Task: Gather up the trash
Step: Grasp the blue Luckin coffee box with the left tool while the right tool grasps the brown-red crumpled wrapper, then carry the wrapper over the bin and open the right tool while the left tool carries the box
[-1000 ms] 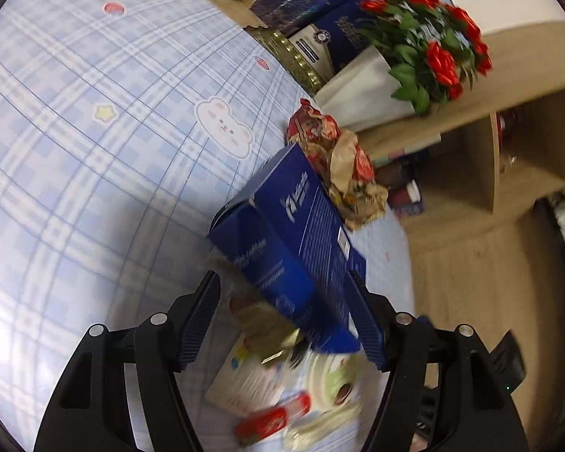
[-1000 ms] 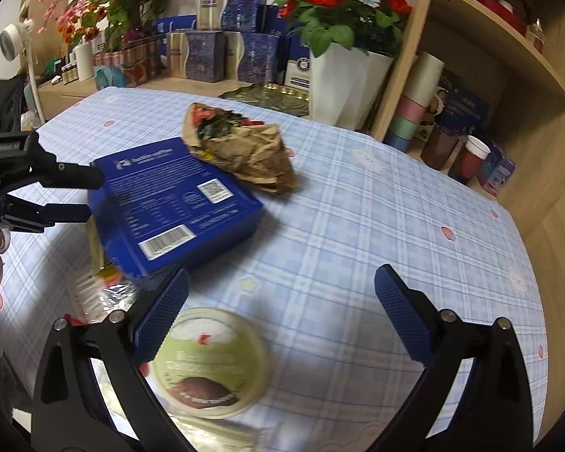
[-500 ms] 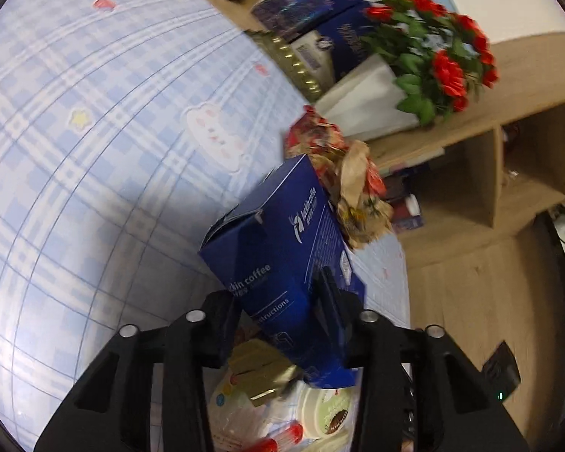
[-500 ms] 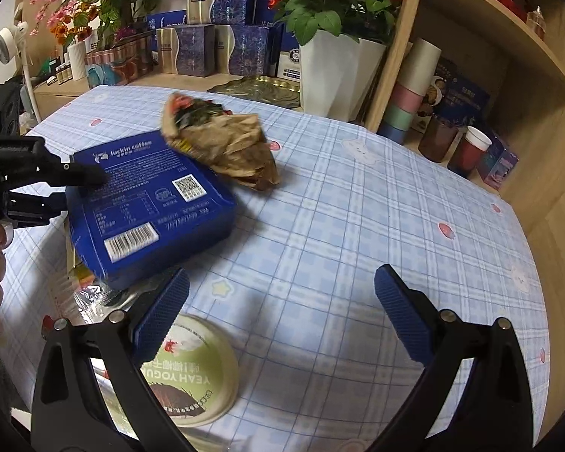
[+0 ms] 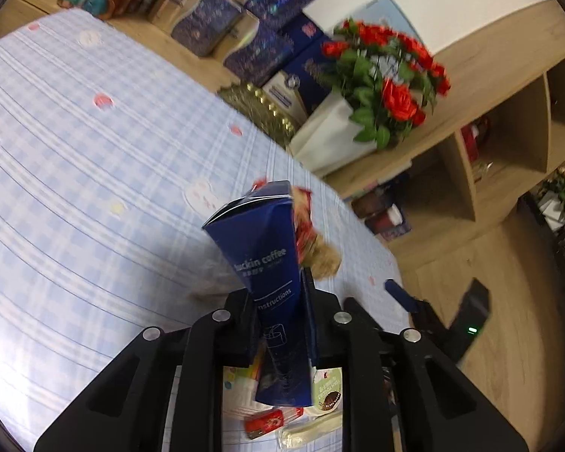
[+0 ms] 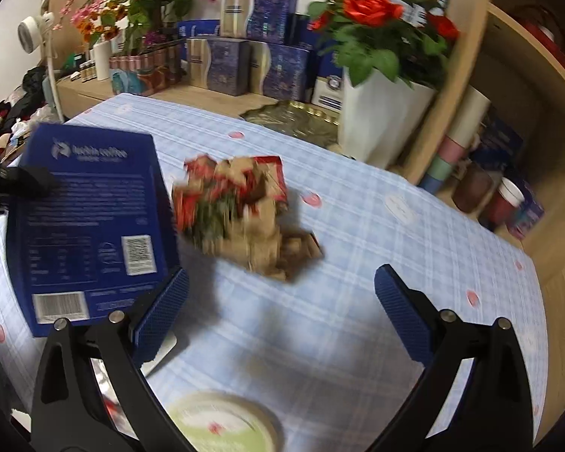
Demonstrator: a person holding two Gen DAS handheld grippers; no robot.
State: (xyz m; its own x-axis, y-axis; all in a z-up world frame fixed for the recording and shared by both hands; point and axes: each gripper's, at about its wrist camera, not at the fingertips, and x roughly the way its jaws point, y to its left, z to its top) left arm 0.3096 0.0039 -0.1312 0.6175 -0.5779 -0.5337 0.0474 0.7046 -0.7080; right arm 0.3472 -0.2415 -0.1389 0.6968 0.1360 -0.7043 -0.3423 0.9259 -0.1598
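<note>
A: L tongs (image 5: 282,324) first. What's diff vs a sec ago?

B: They were apart round the blue coffee box (image 5: 271,275), box lying on the litter. Now they're clamped on its lower half, and the box is up off the worktop (image 5: 94,196), standing on end, nearly upright. R view shows it too: box (image 6: 90,222) held in the air at left, one dark L finger across its face.

A: So first bit of trash is in hand?

B: Looks like it, imo. Grab done; carrying it off is what's left for that piece. No bin visible in either view, so can't say where it goes.

A: R tongs (image 6: 282,316)?

B: Apart, nothing between them, hovering over bare cloth. Crumpled wrapper (image 6: 245,218) lies just ahead of them, prob the next pick. Yoghurt lid (image 6: 222,429) right under them at the near edge.

A: What else is still down?

B: Under the lifted box in L view: red packet (image 5: 269,422), a clear wrapper, some card. All near the worktop's near edge.

A: Room to move?

B: Plenty on the L side, wide open cloth. Far edge is crowded: white rose pot (image 6: 380,120), gold tray, stacked tins. R side drops off to the floor, shelf unit (image 5: 508,143) beyond. Box swings close by the wrapper, so lift clear b4 turning.
</note>
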